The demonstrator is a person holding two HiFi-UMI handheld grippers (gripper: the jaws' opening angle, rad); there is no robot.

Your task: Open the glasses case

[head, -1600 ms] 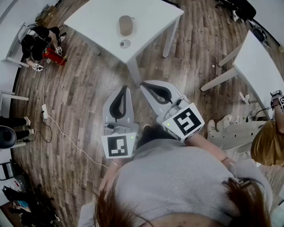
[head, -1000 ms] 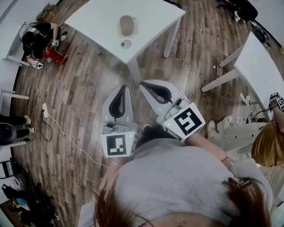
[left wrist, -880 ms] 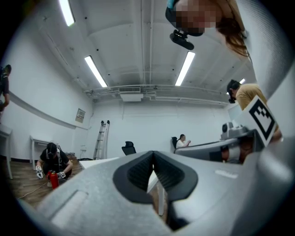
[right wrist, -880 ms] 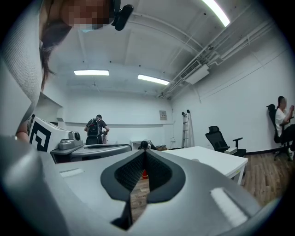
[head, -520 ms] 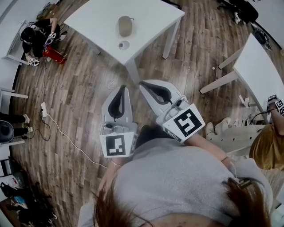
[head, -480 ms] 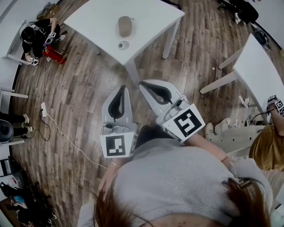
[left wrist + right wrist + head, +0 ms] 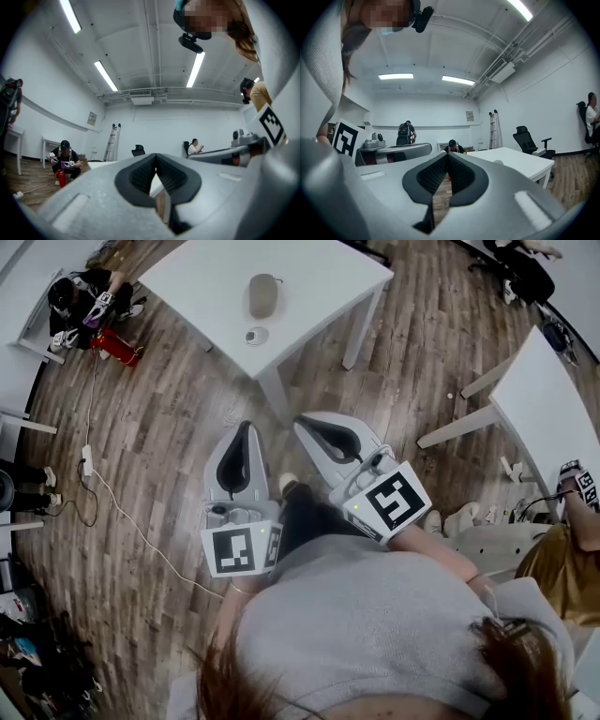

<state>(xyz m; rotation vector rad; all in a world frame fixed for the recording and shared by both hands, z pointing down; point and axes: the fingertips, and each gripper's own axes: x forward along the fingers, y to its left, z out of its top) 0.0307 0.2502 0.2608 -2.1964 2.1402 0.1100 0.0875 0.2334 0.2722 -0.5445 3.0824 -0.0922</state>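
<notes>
The glasses case [image 7: 263,294], a grey-brown oblong, lies on the white table [image 7: 309,277] at the top of the head view, with a small round object [image 7: 255,336] beside it. Both grippers hang over the wooden floor, well short of the table. My left gripper [image 7: 246,426] is shut with nothing between its jaws, and its dark pads meet at the tip [image 7: 156,157]. My right gripper [image 7: 302,421] is shut and empty too, with its pads together [image 7: 447,155]. In the right gripper view the table [image 7: 525,164] stands ahead to the right.
A second white table [image 7: 553,381] stands at the right. People crouch by a red extinguisher [image 7: 112,345] at the upper left, and another person [image 7: 562,549] sits at the right edge. A cable [image 7: 122,512] trails over the floor. A ladder [image 7: 492,131] and an office chair [image 7: 529,138] stand by the far wall.
Both grippers stay shut. The left one has drifted a little to the left in the head view, and a shoe tip now shows between the two grippers.
</notes>
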